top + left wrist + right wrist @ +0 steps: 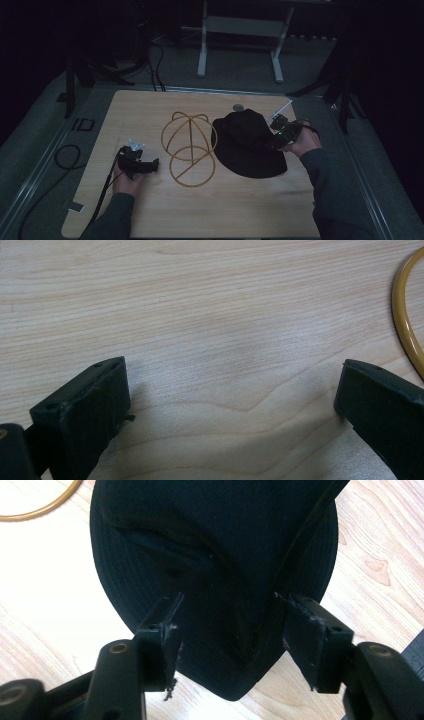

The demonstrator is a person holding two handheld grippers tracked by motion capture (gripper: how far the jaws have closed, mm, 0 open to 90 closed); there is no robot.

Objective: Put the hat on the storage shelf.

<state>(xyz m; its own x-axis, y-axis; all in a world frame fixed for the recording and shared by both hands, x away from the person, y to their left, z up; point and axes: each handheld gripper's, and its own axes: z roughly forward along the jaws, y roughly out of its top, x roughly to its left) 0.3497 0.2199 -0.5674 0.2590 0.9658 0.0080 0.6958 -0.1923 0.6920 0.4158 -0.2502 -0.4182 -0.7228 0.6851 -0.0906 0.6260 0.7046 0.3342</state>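
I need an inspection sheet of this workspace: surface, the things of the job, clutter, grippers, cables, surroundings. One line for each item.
Surface: light wooden table, bare around the items.
Job's things: black hat lying right of centre; yellow wire hat stand at centre, beside it.
Clutter: small round grey object at the far edge; what it is cannot be told.
Grippers: left gripper open over bare wood; right gripper open, jaws on either side of the hat's brim, not pressing.
Cables: black cable trailing from the left gripper; more cables on the floor.
Surroundings: dark room, grey floor, white table frame behind.
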